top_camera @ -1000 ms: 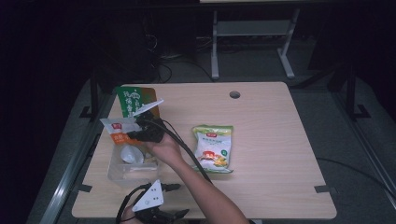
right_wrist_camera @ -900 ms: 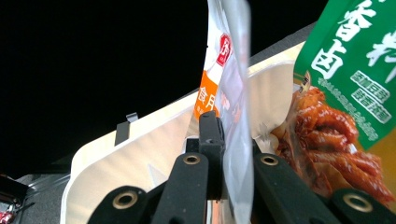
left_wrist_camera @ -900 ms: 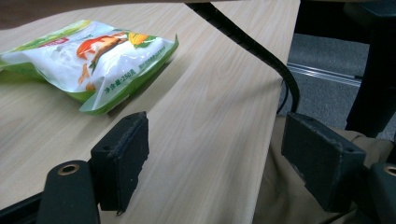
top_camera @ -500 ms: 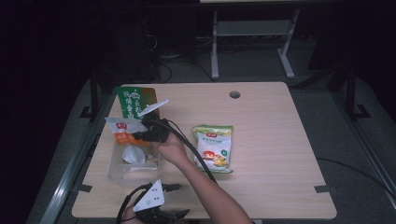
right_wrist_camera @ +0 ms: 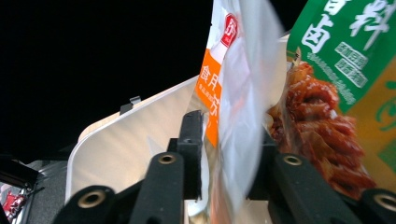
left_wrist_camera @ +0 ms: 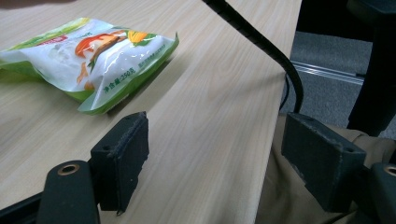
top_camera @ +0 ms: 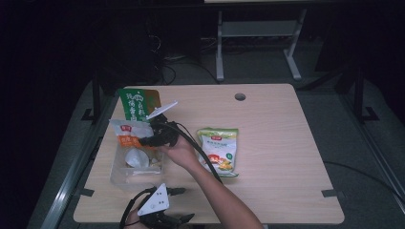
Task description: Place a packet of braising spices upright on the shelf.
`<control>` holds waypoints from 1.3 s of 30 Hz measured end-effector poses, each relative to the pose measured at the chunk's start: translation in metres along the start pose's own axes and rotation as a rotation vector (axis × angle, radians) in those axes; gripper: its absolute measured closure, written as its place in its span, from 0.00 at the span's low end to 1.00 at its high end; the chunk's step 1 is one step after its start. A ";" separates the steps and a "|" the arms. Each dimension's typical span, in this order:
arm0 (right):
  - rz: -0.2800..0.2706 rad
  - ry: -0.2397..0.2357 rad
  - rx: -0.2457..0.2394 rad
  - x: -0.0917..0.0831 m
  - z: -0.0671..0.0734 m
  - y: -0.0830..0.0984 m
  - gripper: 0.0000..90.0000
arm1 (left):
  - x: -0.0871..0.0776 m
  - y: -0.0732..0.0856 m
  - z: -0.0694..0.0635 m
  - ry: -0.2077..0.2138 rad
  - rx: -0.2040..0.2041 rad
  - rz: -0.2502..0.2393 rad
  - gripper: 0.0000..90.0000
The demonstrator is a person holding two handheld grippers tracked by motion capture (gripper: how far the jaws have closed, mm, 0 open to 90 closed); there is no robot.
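- While I work at the left end of the table [top_camera: 286, 143], the clear bin [top_camera: 119, 177] sits farthest left, near my edge, with white and orange scraps in its bottom.
- Over that bin hangs the orange-and-white pouch [top_camera: 128, 133], long axis roughly upright, its lower end dipping past the rim and its top leaning toward the far side.
- Just behind the bin stands the green bag [top_camera: 136, 102], close beside the pouch; I cannot tell whether the two touch.
- My right gripper [top_camera: 148, 140] reaches in from the right, level with the pouch's middle. Its jaws have just been opening, and in the right gripper view the pouch [right_wrist_camera: 243, 93] hangs blurred between them [right_wrist_camera: 229, 154], the pads apparently no longer pressing it.
- So the pouch lies straight ahead of this gripper, directly above the bin; the coming move, I judge, turns on letting it drop straight down rather than against the green bag [right_wrist_camera: 345, 56].
- My left gripper [top_camera: 184, 204] rests at the near edge, jaws wide apart on nothing, well away from the pouch; the right hand is the nearer.
- Right of my forearm lies a green-and-white snack bag [top_camera: 218, 150], flat, apart from everything else.
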State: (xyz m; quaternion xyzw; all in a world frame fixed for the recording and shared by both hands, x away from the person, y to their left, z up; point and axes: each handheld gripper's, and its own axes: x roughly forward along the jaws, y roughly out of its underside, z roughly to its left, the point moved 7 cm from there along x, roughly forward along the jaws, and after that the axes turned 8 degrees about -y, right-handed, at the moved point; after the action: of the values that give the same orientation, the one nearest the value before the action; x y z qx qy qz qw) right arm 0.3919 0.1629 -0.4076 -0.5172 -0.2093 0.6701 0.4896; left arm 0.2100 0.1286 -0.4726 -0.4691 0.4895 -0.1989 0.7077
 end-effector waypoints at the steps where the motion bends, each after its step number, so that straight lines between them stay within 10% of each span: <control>1: 0.000 -0.008 0.001 -0.003 0.000 0.001 0.78 | 0.000 0.000 0.000 0.001 -0.002 0.000 0.25; 39: -0.040 -0.002 0.004 -0.093 -0.003 0.033 0.53 | 0.002 0.001 0.001 0.005 -0.002 0.005 0.25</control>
State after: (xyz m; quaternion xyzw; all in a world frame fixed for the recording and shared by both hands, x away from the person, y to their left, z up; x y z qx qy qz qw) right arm 0.3788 0.0671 -0.3896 -0.5115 -0.2189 0.6608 0.5038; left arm 0.2112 0.1278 -0.4741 -0.4678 0.4928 -0.1978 0.7065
